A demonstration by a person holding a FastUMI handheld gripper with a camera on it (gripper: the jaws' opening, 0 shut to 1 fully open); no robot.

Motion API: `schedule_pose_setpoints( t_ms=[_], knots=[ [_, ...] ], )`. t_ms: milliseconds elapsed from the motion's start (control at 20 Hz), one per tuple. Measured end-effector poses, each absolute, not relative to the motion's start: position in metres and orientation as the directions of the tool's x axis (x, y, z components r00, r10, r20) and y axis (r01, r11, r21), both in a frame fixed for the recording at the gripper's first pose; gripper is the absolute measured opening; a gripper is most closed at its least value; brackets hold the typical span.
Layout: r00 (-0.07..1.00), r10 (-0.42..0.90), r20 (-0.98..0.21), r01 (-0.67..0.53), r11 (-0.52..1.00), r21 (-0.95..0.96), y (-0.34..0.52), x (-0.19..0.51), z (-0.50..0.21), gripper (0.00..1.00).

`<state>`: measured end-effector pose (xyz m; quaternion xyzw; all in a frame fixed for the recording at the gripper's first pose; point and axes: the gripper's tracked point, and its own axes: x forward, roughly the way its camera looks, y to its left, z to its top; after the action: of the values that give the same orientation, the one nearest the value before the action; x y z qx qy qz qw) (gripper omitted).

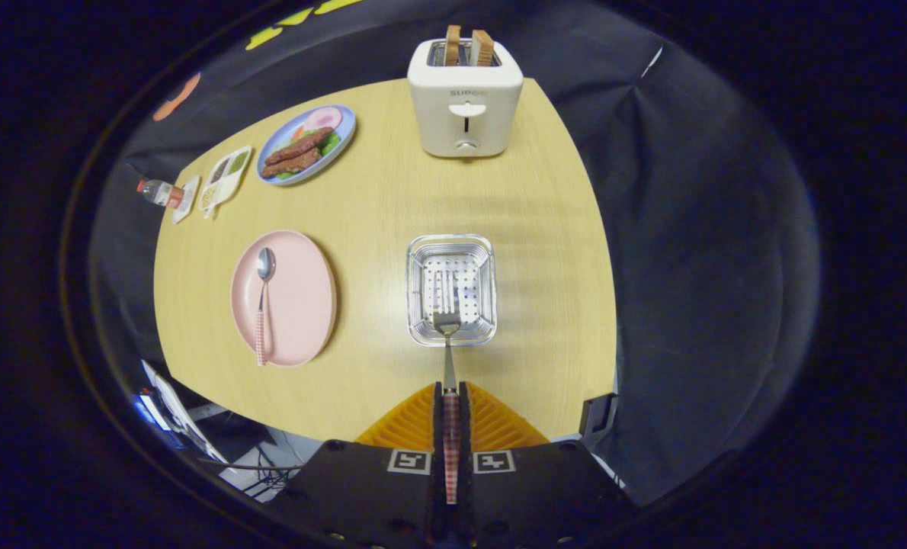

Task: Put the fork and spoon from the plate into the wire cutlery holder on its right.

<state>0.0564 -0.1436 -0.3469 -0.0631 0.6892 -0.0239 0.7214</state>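
Observation:
My gripper (451,396) is shut on the fork (447,328) by its red-checked handle, which runs back between the two fingers. The fork's tines point forward over the near rim of the metal cutlery holder (484,248), seen from above as a square perforated basket. Whether the tines touch the holder I cannot tell. To the holder's left lies the pink plate (301,301). On the plate rests the spoon (263,305), bowl away from me, its checked handle reaching the plate's near edge.
A white toaster (465,107) with two bread slices stands at the table's far side, beyond the holder. Far left are a blue plate of food (307,142), a small divided tray (225,175) and a bottle (160,192). The wooden table's edge (606,305) drops off right of the holder.

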Motion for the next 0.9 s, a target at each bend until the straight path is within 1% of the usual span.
schedule_pose_setpoints(
  t_ms=[200, 500, 900],
  knots=[
    [-0.029, -0.135, -0.99, -0.049, 0.99, -0.133, -0.151, 0.068, -0.359, 0.05],
    [-0.149, -0.108, -0.983, -0.052, 0.993, -0.102, -0.148, 0.08, -0.371, 0.05],
    [-0.199, -0.133, -0.971, -0.097, 0.989, -0.115, -0.145, 0.098, -0.383, 0.05]
  ],
)
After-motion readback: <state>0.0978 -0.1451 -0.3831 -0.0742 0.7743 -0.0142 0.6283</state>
